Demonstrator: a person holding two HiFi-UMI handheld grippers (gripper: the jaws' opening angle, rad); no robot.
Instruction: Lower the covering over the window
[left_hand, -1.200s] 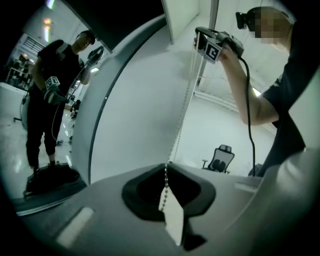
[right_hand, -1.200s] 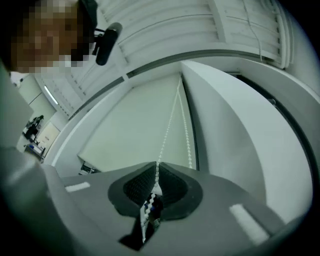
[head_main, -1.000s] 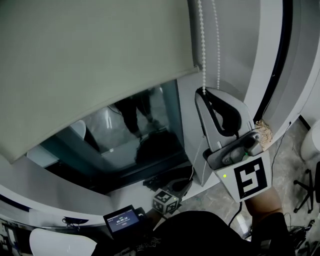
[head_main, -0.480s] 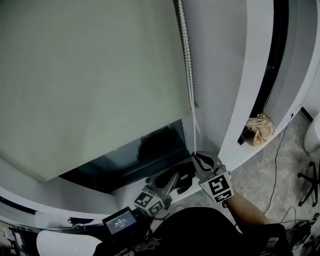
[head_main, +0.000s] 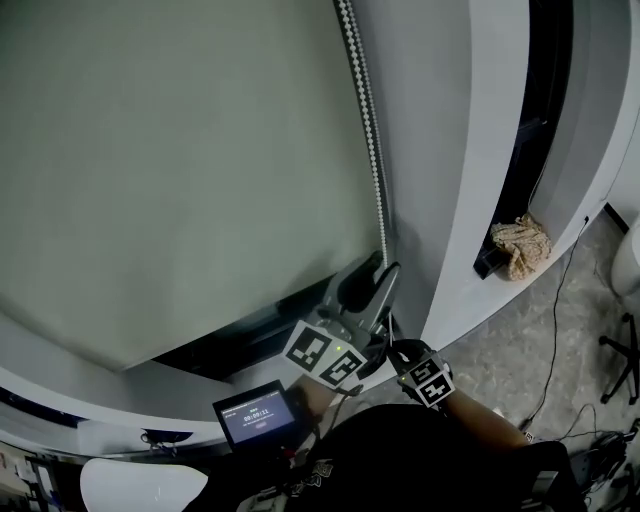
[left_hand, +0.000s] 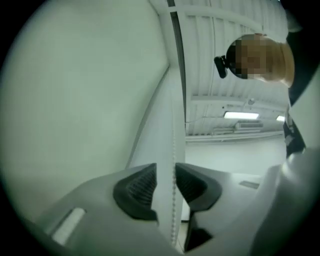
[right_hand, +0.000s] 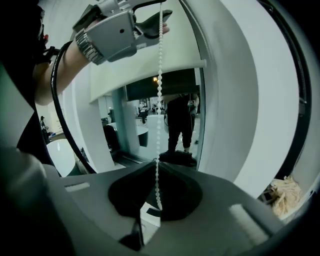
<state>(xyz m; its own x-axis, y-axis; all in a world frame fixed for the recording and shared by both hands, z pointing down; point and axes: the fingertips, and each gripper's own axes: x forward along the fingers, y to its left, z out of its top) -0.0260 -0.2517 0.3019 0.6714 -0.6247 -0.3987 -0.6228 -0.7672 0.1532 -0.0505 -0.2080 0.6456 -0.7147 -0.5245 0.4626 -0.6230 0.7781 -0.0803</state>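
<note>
In the head view, the blind (head_main: 180, 170) hangs far down over the window (head_main: 245, 332). Only a thin dark strip of glass shows under it. The bead chain (head_main: 370, 130) runs down the right edge of the blind. The left gripper (head_main: 372, 275) is up by the chain, near the blind's bottom corner. The right gripper (head_main: 405, 352) is lower and nearer to the person.

In the left gripper view, the two jaws stand a little way apart. They have just been opening. The chain runs up between them, but the pads do not squeeze it (it only brushes past the right one).

In the right gripper view, the jaws are pressed together on the chain, and it goes up tight from them toward the left gripper above.

I think this is a hand-over-hand pull. The right gripper is low and holds the chain. Next, the left gripper should close on the chain up high. Then the right one can let go, and the left can pull down to cover the last bit of glass.
</note>
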